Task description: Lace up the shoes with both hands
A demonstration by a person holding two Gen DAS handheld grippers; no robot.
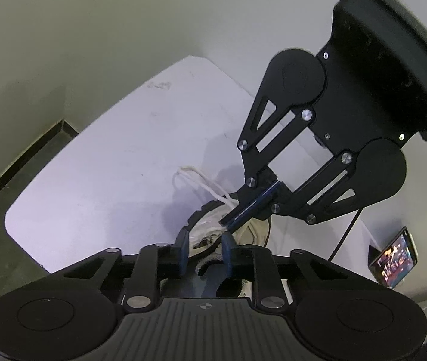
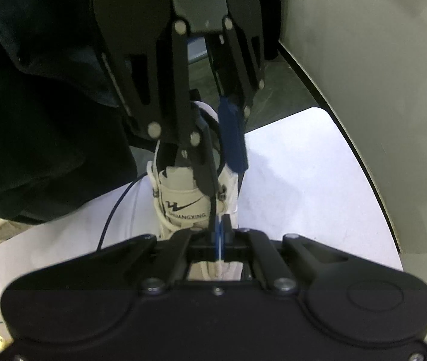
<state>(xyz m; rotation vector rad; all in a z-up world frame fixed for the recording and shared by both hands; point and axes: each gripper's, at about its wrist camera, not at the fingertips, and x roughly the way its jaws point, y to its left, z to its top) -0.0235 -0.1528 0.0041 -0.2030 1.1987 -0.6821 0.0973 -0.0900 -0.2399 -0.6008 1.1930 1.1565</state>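
Shoe [image 2: 183,201], cream high-top, stands at centre frame on the white table [image 2: 318,180]. Left gripper [image 1: 204,246] straddles its collar, jaws narrow with nothing pinched. Right gripper [image 2: 220,234] is clamped on the white lace [image 1: 201,185].

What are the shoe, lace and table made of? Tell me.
Shoe: off-white fabric or synthetic leather, matte, with a printed logo.
Lace: white woven cord, probably; it lies in a limp loop.
Table: smooth white laminate, perhaps; faint scuffs show.

light: dim, cool | shadows: soft | edges: fisheye-warped, dark-cornered | focus: slightly soft
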